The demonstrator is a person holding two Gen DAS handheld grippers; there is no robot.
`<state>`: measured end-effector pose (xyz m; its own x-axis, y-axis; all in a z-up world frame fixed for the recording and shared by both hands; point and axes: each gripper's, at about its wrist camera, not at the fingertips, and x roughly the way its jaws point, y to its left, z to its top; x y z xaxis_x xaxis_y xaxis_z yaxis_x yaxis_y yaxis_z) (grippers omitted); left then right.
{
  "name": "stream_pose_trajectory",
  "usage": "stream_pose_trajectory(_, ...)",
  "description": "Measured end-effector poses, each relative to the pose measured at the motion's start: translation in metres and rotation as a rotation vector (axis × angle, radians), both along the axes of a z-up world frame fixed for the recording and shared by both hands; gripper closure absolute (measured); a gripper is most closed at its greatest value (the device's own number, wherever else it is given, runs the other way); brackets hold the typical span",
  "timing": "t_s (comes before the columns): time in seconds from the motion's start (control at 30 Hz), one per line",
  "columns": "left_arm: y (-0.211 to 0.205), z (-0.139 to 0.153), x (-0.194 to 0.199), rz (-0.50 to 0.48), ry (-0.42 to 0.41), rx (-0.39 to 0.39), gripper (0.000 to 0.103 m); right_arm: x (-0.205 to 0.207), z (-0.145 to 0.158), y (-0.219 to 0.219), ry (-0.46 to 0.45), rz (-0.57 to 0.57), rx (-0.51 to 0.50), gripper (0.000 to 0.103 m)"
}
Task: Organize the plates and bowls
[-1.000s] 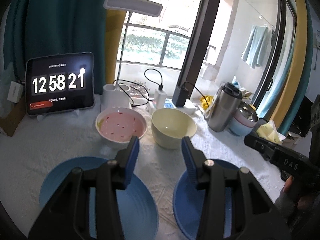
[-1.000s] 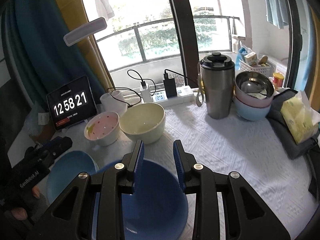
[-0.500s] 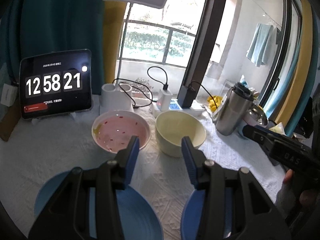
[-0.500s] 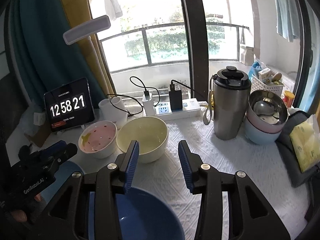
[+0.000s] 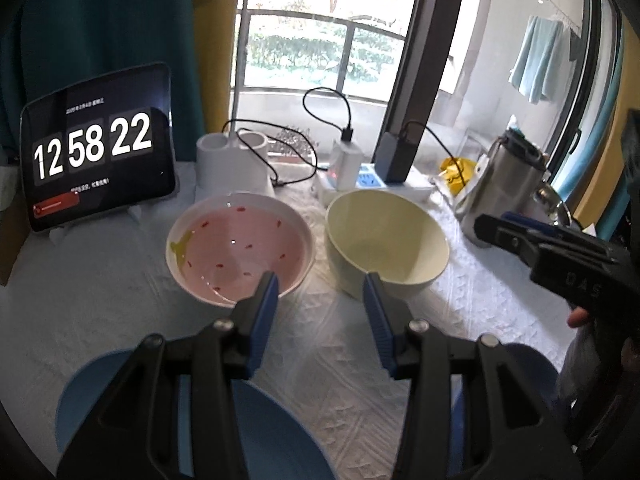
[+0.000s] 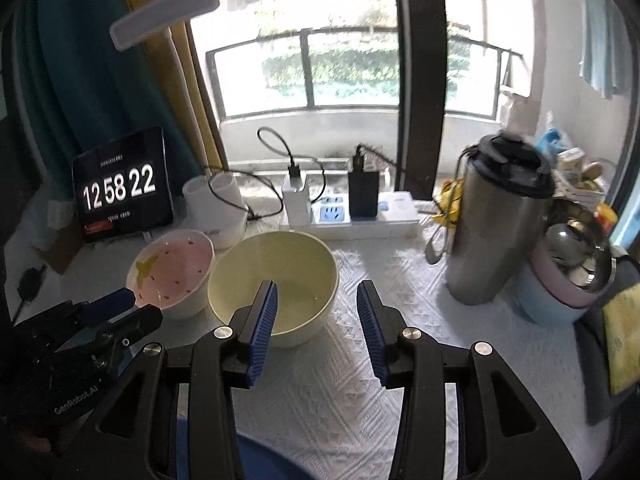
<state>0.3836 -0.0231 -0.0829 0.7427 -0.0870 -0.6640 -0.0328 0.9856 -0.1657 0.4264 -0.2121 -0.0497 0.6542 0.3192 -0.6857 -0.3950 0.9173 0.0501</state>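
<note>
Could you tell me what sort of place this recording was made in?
Probably a home, at a table beside a balcony window: bowls such as the cream bowl sit on a white tablecloth, a towel hangs outside, and a steel thermos stands nearby.

Speckled bowl (image 5: 240,246) left of plain bowl (image 5: 386,246), tablet (image 5: 98,160) behind-left

Both my grippers are up in the air, level and pointing forward. Left gripper (image 5: 320,304) has its jaws spread wide, nothing between them. Right gripper (image 6: 317,314) is the same: wide apart, empty.
</note>
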Motion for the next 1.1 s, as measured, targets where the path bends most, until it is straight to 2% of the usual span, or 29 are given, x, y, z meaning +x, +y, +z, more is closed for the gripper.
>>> stream_pose_trajectory(0.1,-0.002,-0.004,0.007,-0.009,0.015,0.001,0.057,0.011,-0.009,0.003,0.035,0.009,-0.028,0.054)
stream_pose_trajectory(0.3,-0.006,-0.017,0.023,-0.025,0.078,-0.011,0.057,0.031,-0.028,0.011,0.154,0.019,-0.082,0.054)
stream_pose_trajectory(0.5,-0.010,-0.019,0.027,-0.045,0.087,-0.020,0.057,0.044,-0.037,0.024,0.233,0.054,-0.093,0.054)
stream_pose_trajectory(0.8,-0.010,-0.028,0.031,-0.071,0.127,-0.076,0.057,0.059,-0.054,0.037,0.300,0.032,-0.121,0.054)
stream_pose_trajectory(0.97,-0.012,-0.022,0.029,-0.086,0.100,-0.098,0.057,0.062,-0.061,0.038,0.319,0.037,-0.127,0.054)
stream_pose_trajectory(1.1,-0.010,-0.010,0.025,-0.099,0.059,-0.137,0.057,0.065,-0.061,0.037,0.308,0.019,-0.133,0.064)
